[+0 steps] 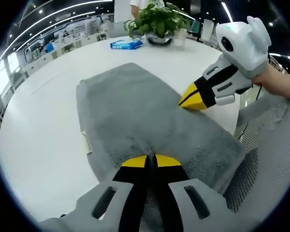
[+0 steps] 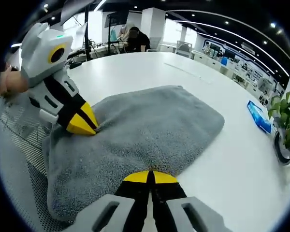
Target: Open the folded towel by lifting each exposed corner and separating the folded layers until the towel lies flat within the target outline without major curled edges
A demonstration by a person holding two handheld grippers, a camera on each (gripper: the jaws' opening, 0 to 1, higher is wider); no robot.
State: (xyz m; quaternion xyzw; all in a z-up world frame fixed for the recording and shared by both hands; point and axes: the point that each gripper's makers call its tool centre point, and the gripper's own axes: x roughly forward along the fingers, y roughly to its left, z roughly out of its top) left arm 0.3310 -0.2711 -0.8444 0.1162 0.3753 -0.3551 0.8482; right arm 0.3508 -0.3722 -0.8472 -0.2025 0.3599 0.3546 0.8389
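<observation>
We see a grey towel (image 1: 150, 121) lying folded on a white round counter (image 1: 43, 130), and much of what matters is hard to make out. The towel's near edge is covered by the left claw (image 1: 150, 161) in the left gripper view, so we cannot tell how many layers are caught there; the yellow tips sit together with a small pucker of cloth rising right at them, which reads as a pinch on the towel's edge. In the right gripper view the right claw (image 2: 150, 177) also has its tips pressed together at the towel's border, yet where the cloth ends and the counter begins beneath them is hidden — we cannot tell whether any fabric lies between them. Seen from the left gripper view, that same right claw comes in from the right with its yellow tip touching the towel's side edge, and a bare hand (image 1: 280, 82) is cut off at the frame. No target outline is clear to us; a pale slip at the towel's left edge is too small to read. A grey mesh chair (image 1: 268, 145) back crowds the near side and overlaps the towel's corner. Far across the counter stand a potted plant (image 1: 157, 21) and a blue packet (image 1: 126, 44) — well apart from the towel.
</observation>
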